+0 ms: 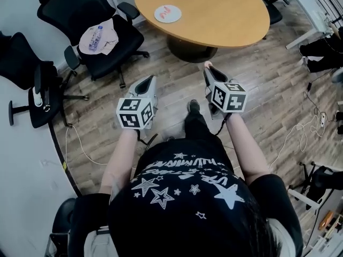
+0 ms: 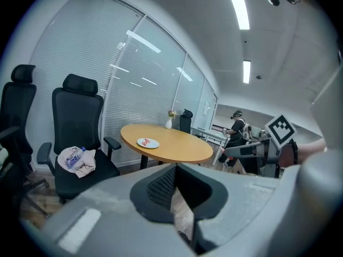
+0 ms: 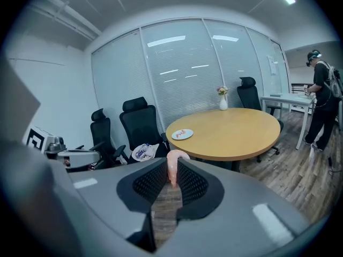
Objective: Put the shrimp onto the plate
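A white plate [image 1: 168, 13] with some red-pink shrimp on it lies on the round wooden table [image 1: 225, 20], far ahead of both grippers. My right gripper [image 1: 208, 69] is shut on a pink shrimp [image 3: 172, 169], which sticks up from between its fingertips. It is held in the air over the floor, short of the table's near edge. My left gripper [image 1: 147, 81] hangs beside it at the same height, its jaws closed to a point with nothing in them. The plate [image 3: 182, 134] also shows in the right gripper view, and small in the left gripper view as the plate [image 2: 148, 142].
A black office chair [image 1: 102, 15] left of the table carries a cloth and a water bottle [image 1: 96, 37]. More chairs stand at the left wall. A small vase [image 3: 223, 102] sits at the table's far side. Cables [image 1: 300, 138] lie on the wood floor at right. A person [image 3: 322, 90] stands far back.
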{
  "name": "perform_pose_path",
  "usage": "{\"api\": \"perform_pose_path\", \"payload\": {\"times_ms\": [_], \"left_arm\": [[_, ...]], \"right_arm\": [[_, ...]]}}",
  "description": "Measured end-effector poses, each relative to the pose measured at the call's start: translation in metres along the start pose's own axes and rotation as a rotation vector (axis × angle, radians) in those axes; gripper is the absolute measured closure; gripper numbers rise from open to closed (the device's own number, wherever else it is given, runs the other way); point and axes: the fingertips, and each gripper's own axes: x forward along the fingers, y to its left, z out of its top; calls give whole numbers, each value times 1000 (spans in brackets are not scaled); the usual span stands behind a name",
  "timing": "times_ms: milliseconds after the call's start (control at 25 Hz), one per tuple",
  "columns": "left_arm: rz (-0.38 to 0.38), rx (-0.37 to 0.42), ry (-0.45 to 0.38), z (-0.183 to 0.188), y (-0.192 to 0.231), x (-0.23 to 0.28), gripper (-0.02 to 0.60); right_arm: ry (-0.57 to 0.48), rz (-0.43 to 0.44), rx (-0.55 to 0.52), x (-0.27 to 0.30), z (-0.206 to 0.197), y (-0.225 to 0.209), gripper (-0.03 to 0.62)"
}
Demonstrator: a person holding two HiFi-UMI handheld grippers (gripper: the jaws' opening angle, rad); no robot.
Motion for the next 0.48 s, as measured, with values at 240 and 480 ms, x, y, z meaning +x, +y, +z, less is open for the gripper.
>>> {"api": "perform_pose_path", "payload": {"times_ms": [240, 480], "left_arm": [[83, -35, -22, 23, 27, 39, 580], [152, -74, -19, 40, 39, 85, 580]], "right_arm": [[20, 54, -12, 55, 33, -25, 531], [51, 110, -19, 108, 65, -58, 531]]}}
